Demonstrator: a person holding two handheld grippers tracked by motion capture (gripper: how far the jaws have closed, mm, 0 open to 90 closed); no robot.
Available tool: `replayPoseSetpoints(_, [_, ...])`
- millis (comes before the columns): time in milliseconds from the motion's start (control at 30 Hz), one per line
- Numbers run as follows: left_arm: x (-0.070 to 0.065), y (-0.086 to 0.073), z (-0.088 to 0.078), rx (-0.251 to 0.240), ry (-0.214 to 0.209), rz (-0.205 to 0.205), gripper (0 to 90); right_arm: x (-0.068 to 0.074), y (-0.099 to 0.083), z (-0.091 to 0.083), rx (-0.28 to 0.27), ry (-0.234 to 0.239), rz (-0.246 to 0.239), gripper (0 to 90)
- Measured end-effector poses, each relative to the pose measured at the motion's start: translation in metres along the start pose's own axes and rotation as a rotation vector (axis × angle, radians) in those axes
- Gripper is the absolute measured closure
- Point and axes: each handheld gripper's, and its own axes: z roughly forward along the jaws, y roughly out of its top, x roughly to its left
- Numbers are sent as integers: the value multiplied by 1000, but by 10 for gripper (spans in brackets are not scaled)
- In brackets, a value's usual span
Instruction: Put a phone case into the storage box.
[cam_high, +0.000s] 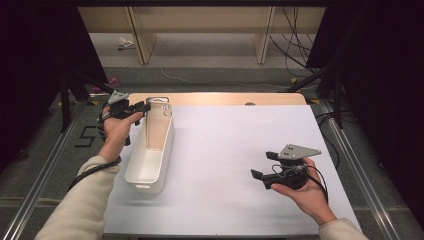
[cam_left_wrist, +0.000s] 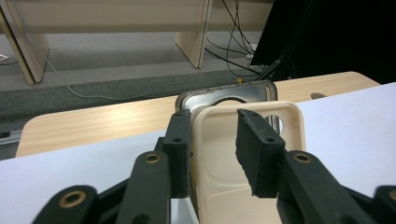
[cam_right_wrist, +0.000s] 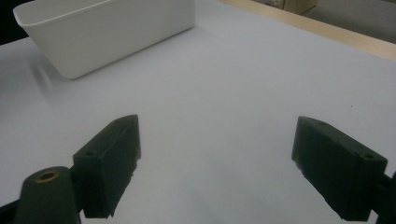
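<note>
Largest first: our tabletop (cam_high: 240, 165), covered by a white sheet, with a strip of bare wood along its far edge. On its left side sits a long white bin (cam_high: 150, 155), lengthwise away from us, with its far end wall lifted and tilted. Just behind that end we see a metal-rimmed piece (cam_left_wrist: 224, 91), and we cannot tell what it is.

Our left hand-held gripper (cam_high: 141, 107) is at the bin's far end. In the left gripper view its jaws straddle the bin's end wall, one outside and one inside, with a gap left on the inner side, so we judge it parted and not yet clamped. Our right hand-held gripper (cam_high: 263, 167) hovers well apart, jaws spread wide over bare sheet, holding nothing.

To do this well, we judge, we should centre the wall between the pads, close squarely below the handle cut-out (cam_left_wrist: 275, 119), and move slowly so that the bin does not twist.
</note>
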Motion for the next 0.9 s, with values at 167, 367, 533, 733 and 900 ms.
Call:
replayPoseSetpoints(167, [-4, 2, -9, 2, -8, -1, 566, 0, 0, 0, 1, -1, 0, 163])
replayPoseSetpoints(367, [-13, 3, -22, 19, -42, -24, 418, 0, 0, 0, 2, -4, -1, 163])
replayPoseSetpoints(533, [-23, -1, -36, 21, -79, -28, 304, 0, 0, -1, 1, -4, 2, 163])
replayPoseSetpoints(733, [-33, -4, -51, 24, -82, -3, 187, 0, 0, 0, 1, -5, 2, 163])
replayPoseSetpoints(900, [-38, -7, -60, 26, -88, 5, 142, 0, 0, 0, 3, -4, 2, 163])
